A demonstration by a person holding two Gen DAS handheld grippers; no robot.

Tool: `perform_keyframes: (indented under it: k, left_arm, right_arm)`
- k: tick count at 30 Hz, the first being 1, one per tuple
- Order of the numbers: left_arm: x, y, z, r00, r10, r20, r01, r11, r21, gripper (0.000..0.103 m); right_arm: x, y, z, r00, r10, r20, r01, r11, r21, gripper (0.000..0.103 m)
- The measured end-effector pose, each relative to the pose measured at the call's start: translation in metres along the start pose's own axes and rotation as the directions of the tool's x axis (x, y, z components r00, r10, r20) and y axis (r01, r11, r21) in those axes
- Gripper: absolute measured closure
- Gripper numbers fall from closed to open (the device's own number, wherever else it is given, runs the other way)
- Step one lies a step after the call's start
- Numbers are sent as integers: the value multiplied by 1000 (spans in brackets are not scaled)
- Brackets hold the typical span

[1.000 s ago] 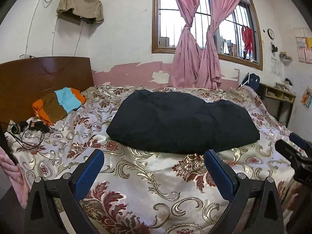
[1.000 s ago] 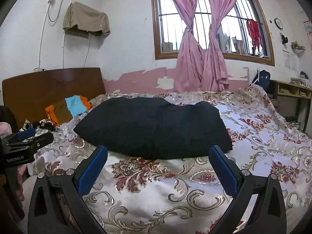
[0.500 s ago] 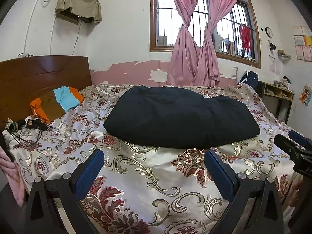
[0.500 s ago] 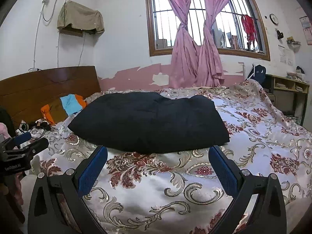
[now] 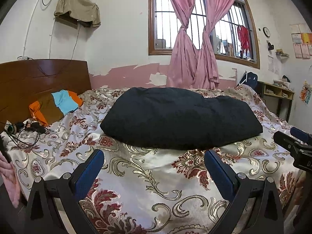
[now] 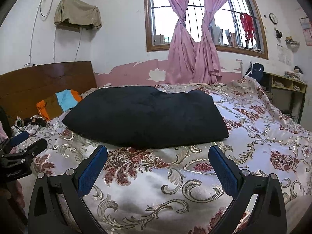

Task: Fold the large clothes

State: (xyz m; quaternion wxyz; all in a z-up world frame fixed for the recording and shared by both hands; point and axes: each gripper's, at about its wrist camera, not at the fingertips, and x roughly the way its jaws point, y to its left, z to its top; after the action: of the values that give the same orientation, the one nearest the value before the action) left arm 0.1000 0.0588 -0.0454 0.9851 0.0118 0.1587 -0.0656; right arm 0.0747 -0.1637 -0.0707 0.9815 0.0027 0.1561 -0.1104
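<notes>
A large black garment (image 5: pixel 181 117) (image 6: pixel 146 117) lies in a flat folded block on the floral bedspread (image 5: pixel 152 177) (image 6: pixel 175 177), in the middle of the bed. My left gripper (image 5: pixel 154 159) hovers open over the near part of the bed, short of the garment's front edge, nothing between its blue pads. My right gripper (image 6: pixel 158 156) is also open and empty, just before the same front edge. Each gripper shows in the other's view: the right one at the right edge (image 5: pixel 292 146), the left one at the left edge (image 6: pixel 21 156).
A folded orange, brown and blue cloth (image 5: pixel 56 105) lies near the wooden headboard (image 5: pixel 39 78). Headphones and cables (image 5: pixel 25 128) sit at the bed's left side. A shelf unit (image 5: pixel 276 95) stands at the far right by the wall. Pink curtains (image 5: pixel 193 58) hang behind.
Both grippers have dropped lower and tipped up slightly, so the garment looks flatter and a little nearer. Nothing was grasped; the garment has not moved.
</notes>
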Motion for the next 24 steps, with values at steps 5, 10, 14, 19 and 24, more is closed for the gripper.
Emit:
perform_keyframes:
  k: [5,10,14,19,24]
  left_arm:
    - [8,-4,-1,1000,7,-8,-7,1000,0,0]
    - [11,-10,-3,1000,3,-11,-3,1000,18,0]
    - [12,-10,-4,1000,-5,-18,5,1000,21,0]
    - [12,-11,-4,1000,-5,-19,6,1000,19,0]
    - [12,-10,-4,1000,-8,-20,8,1000,18,0]
  right_arm:
    - [6,2,-1,1000,-19,-5,19,1000,-5,1]
    - [8,2,-2,1000,-22,-14,22,1000,-1,1]
    - [8,2,-3,1000,-23,-20,23,1000,1,1]
    - [9,1,-3,1000,-24,-20,24,1000,1,1]
    - [9,2,-4,1000,-22,-22,22,1000,4,1]
